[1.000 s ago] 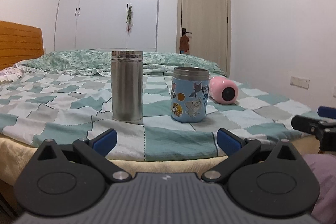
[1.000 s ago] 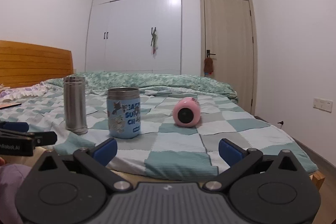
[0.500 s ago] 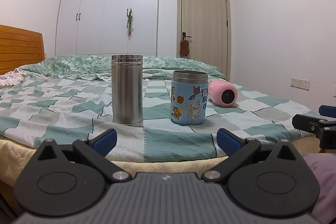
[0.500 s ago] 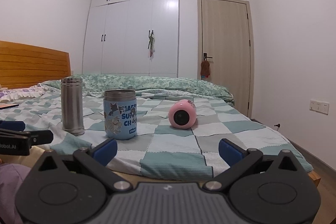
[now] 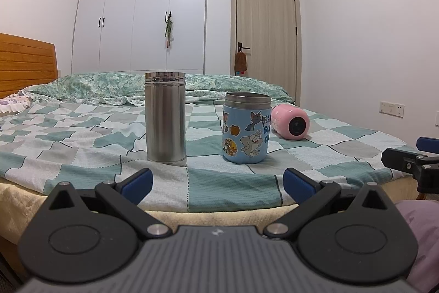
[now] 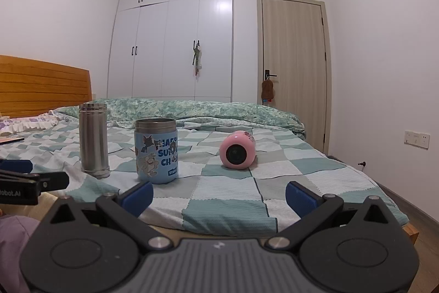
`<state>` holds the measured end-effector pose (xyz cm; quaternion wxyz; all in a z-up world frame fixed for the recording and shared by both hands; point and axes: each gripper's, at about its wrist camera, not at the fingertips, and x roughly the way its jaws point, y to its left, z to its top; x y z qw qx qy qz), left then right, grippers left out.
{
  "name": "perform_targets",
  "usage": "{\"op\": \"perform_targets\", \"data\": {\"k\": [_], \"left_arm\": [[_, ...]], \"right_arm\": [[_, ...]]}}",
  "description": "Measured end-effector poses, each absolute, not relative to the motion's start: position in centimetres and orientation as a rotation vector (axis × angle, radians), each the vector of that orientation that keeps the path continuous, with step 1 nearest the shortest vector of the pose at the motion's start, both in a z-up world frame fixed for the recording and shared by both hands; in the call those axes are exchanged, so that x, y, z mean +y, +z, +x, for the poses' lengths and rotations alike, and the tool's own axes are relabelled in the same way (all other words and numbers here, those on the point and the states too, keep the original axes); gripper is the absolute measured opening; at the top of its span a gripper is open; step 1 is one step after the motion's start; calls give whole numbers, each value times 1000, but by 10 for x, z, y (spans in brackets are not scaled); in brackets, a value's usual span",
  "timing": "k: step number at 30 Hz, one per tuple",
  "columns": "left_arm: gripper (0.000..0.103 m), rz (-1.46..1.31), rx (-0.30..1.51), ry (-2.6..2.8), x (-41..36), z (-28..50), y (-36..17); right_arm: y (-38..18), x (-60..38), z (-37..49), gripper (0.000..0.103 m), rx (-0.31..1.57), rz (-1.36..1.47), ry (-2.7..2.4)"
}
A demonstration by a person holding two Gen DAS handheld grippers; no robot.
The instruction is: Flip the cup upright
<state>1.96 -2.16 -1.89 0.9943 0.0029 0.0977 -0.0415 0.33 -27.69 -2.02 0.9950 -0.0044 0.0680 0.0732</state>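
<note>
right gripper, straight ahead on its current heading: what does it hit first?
Probably the bed edge and its checkered cover, since the right gripper, jaws open, sits low. Past that, the pink cup lying on its side is roughly in line. Depth is unclear.

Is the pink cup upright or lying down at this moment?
Lying down. The pink cup rests on its side on the checked bedspread, one round end facing the camera, while the blue cup stands upright.
</note>
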Motion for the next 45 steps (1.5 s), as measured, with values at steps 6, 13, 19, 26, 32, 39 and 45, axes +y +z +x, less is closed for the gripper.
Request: {"op": "perform_targets", "data": {"k": [6, 13, 19, 26, 32, 39, 45], "left_arm": [[103, 5, 195, -83, -22, 20, -19], [103, 7, 190, -83, -22, 19, -18], [103, 9, 175, -88, -23, 17, -18], [103, 4, 153, -93, -21, 13, -18], [103, 13, 149, -99, -22, 11, -17], [103, 29, 142, -96, -25, 9, -18], [103, 28, 139, -83, -25, 8, -18]], "right_arm": [[-20, -277, 3, 103, 137, -9, 146], [-20, -277, 3, 103, 135, -8, 146], [-20, -277, 4, 103, 133, -8, 147], [-20, -277, 3, 103, 133, -8, 147], [-20, -276, 3, 103, 133, -8, 146], [-20, -276, 3, 103, 132, -8, 146], [-20, -276, 3, 103, 132, -8, 147]]}}
